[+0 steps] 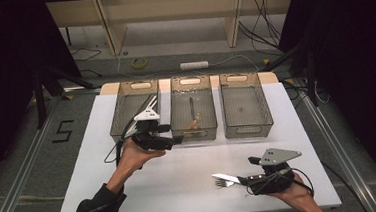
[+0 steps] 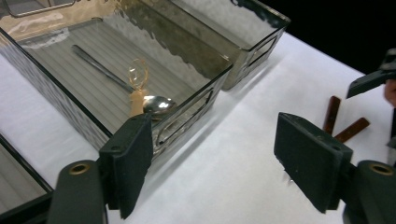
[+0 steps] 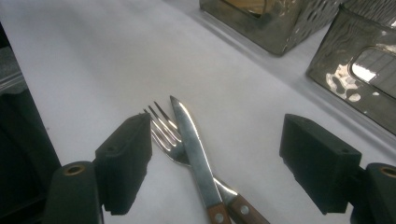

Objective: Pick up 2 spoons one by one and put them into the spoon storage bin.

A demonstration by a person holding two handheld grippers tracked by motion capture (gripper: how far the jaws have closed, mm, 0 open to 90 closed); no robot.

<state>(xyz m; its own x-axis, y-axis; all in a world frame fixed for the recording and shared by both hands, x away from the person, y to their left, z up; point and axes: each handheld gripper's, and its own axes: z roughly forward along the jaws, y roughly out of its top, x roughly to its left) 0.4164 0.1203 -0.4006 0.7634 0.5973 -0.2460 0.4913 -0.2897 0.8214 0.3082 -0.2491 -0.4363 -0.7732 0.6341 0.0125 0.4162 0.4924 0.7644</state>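
Taking the middle clear smoked-plastic bin [image 1: 192, 107] as reference: the left gripper [image 1: 177, 140] hangs at its near-left corner, jaws spread and empty, nothing between the pads. Inside that bin, near the front wall, lies a steel spoon with a wooden handle tip [image 2: 140, 95]. Well to the near right of the bin, on the white table [image 1: 191, 176], the right gripper [image 1: 241, 180] stands released, jaws wide around a crossed wooden-handled steel knife [image 3: 194, 149] and wooden-handled steel fork [image 3: 164, 133], gripping neither.
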